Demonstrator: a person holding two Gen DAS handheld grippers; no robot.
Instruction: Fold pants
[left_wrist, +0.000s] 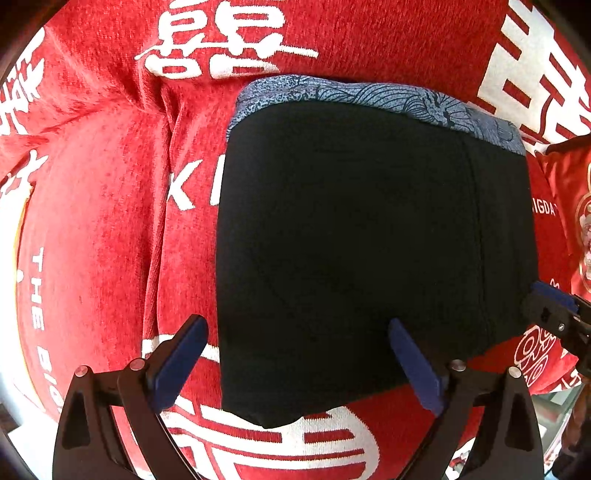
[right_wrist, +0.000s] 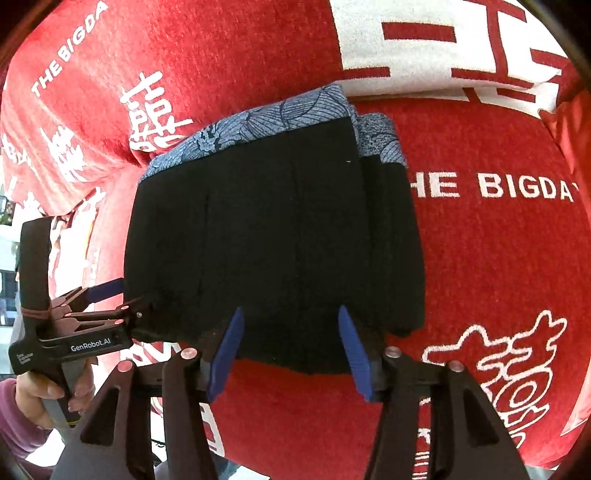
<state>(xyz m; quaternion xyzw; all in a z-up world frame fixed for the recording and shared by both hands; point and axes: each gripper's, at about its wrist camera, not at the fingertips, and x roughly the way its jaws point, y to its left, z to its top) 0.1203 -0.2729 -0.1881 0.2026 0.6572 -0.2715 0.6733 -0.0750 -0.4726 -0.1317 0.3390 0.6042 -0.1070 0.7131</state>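
The black pants (left_wrist: 369, 251) lie folded into a compact block on the red cloth, with a blue patterned waistband (left_wrist: 351, 92) at the far edge. They also show in the right wrist view (right_wrist: 277, 240), waistband (right_wrist: 258, 122) at the far side. My left gripper (left_wrist: 297, 363) is open, its blue pads astride the near left corner of the block. My right gripper (right_wrist: 290, 354) is open at the near edge of the block. It shows at the block's right edge in the left wrist view (left_wrist: 554, 306). The left gripper shows at the block's left edge in the right wrist view (right_wrist: 110, 295).
A red cloth (left_wrist: 92, 221) with white characters and "THE BIGDAY" lettering (right_wrist: 517, 188) covers the surface under the pants. It has creases left of the block. A hand in a purple sleeve (right_wrist: 22, 406) holds the left gripper's handle.
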